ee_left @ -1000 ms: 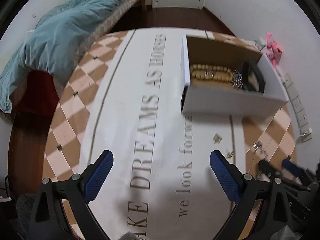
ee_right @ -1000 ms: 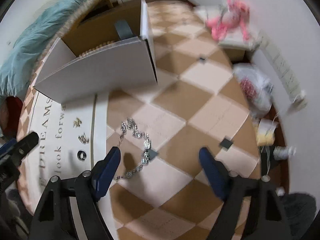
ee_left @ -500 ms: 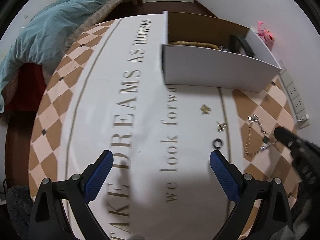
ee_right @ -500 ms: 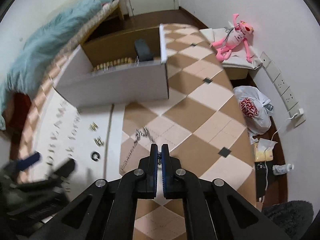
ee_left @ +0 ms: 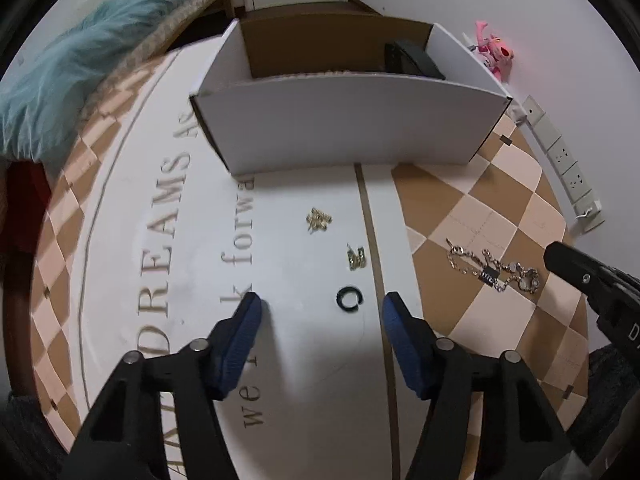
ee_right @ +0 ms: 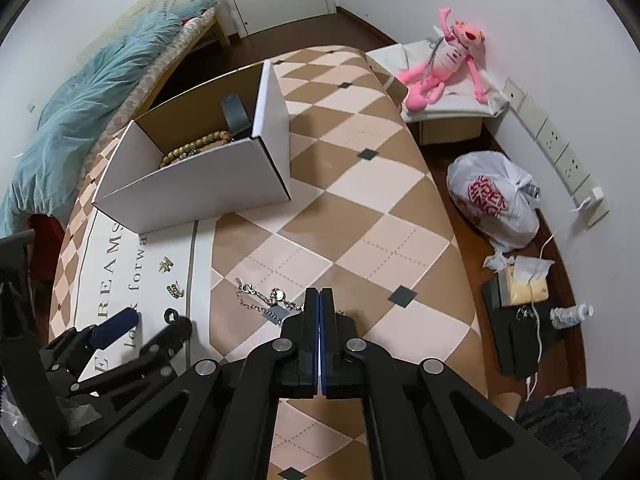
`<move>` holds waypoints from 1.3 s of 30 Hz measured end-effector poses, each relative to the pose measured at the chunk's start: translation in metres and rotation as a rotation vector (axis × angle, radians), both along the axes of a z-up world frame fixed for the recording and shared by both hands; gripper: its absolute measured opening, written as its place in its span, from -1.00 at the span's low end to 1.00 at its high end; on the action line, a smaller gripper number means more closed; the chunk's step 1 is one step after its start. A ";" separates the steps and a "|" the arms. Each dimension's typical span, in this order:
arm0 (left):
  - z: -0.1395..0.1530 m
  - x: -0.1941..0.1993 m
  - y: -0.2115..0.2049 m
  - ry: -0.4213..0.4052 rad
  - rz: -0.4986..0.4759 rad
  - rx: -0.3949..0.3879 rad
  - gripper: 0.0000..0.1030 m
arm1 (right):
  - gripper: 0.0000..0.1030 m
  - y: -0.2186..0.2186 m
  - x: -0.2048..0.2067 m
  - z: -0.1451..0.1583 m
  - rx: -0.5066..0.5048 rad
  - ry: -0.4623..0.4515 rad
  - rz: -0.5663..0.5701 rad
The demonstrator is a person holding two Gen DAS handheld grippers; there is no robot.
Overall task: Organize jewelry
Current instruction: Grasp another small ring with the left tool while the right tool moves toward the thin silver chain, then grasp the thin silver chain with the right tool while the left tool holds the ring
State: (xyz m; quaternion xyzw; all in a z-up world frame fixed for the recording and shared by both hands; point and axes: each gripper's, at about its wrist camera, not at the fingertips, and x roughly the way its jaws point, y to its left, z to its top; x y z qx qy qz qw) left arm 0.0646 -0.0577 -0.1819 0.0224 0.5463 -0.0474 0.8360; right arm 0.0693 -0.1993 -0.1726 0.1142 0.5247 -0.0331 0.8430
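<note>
Two gold charms [ee_left: 319, 219] | one black ring [ee_left: 349, 299] | left claw [ee_left: 322, 314] wide | right claw [ee_right: 319, 300] pinching chain [ee_right: 262, 300]

Surface cloth [ee_left: 132, 264], white centre band, gold serif print: "DREAMS" and below it "we", "k forwa" legible; remaining letters cut off. White plastic bag [ee_right: 494, 200] on floor: red logo, possibly "SUPER KING", creased, uncertain.

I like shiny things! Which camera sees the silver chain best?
The left wrist view: the whole silver chain lies unobstructed on the checkered cloth. In the right wrist view, the shut right gripper hides its far end.
</note>
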 end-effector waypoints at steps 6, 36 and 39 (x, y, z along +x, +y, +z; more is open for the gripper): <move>0.002 0.007 -0.007 -0.016 -0.023 -0.010 -0.80 | -1.00 -0.001 -0.001 0.003 0.031 -0.011 -0.001; 0.016 -0.001 0.055 -0.012 0.073 -0.057 -0.80 | -0.87 0.060 0.023 -0.029 -0.198 0.044 0.284; 0.020 0.001 0.056 -0.018 0.072 -0.065 -0.80 | -0.90 0.057 0.021 -0.029 -0.158 0.038 0.256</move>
